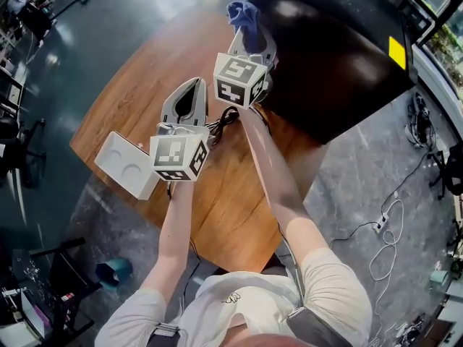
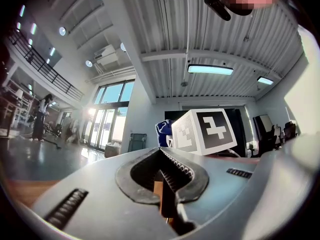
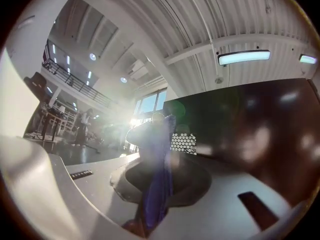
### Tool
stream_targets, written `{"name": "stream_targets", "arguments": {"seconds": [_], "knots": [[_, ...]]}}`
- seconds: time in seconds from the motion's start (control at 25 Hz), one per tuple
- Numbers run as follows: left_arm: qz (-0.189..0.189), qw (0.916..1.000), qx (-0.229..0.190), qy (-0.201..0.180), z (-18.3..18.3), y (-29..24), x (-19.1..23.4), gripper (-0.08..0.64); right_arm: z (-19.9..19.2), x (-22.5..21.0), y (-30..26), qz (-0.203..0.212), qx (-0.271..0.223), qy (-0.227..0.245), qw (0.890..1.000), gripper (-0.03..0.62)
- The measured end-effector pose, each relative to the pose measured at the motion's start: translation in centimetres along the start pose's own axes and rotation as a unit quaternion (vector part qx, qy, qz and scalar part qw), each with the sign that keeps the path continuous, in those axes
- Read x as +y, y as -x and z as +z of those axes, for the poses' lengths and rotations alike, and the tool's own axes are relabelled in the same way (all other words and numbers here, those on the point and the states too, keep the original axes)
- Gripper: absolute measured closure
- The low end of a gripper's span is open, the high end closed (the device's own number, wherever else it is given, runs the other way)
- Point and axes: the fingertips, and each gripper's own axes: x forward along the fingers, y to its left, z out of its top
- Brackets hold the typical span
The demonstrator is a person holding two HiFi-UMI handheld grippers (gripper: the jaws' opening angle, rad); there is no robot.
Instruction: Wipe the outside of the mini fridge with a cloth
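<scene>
The black mini fridge [image 1: 340, 56] stands on the right part of the round wooden table [image 1: 145, 92]; its glossy dark side [image 3: 260, 134] fills the right of the right gripper view. My right gripper [image 1: 249, 40] is shut on a blue cloth [image 1: 244, 16], held against the fridge's near left corner. The cloth [image 3: 157, 179] hangs pinched between the jaws. My left gripper [image 1: 192, 92] hovers over the table to the left of the fridge, jaws shut with nothing in them; its own view shows the closed gripper [image 2: 161, 156] with the right gripper's marker cube [image 2: 205, 131] ahead.
A white moulded tray [image 1: 126, 165] lies at the table's near left edge. A black cable [image 1: 226, 119] trails across the table between the grippers. Cables and a power strip [image 1: 383, 223] lie on the floor at the right; a teal bin [image 1: 114, 271] stands lower left.
</scene>
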Motion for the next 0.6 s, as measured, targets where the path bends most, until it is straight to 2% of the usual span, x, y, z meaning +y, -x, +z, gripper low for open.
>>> {"name": "stream_targets", "arguments": {"seconds": [0.2, 0.36, 0.6], "knots": [[-0.011, 0.9998, -0.002, 0.019, 0.1, 0.1, -1.1, 0.555, 0.0, -2.5, 1.6, -0.022, 0.004, -0.001, 1.0, 0.53], [-0.019, 0.998, -0.017, 0.058, 0.5, 0.3, -1.9, 0.555, 0.2, -4.8, 3.2, -0.036, 0.0, 0.006, 0.999, 0.53], [-0.033, 0.9975, -0.016, 0.06, 0.9, 0.7, -4.4, 0.555, 0.1, -8.1, 5.6, -0.065, 0.006, 0.01, 0.998, 0.529]]}}
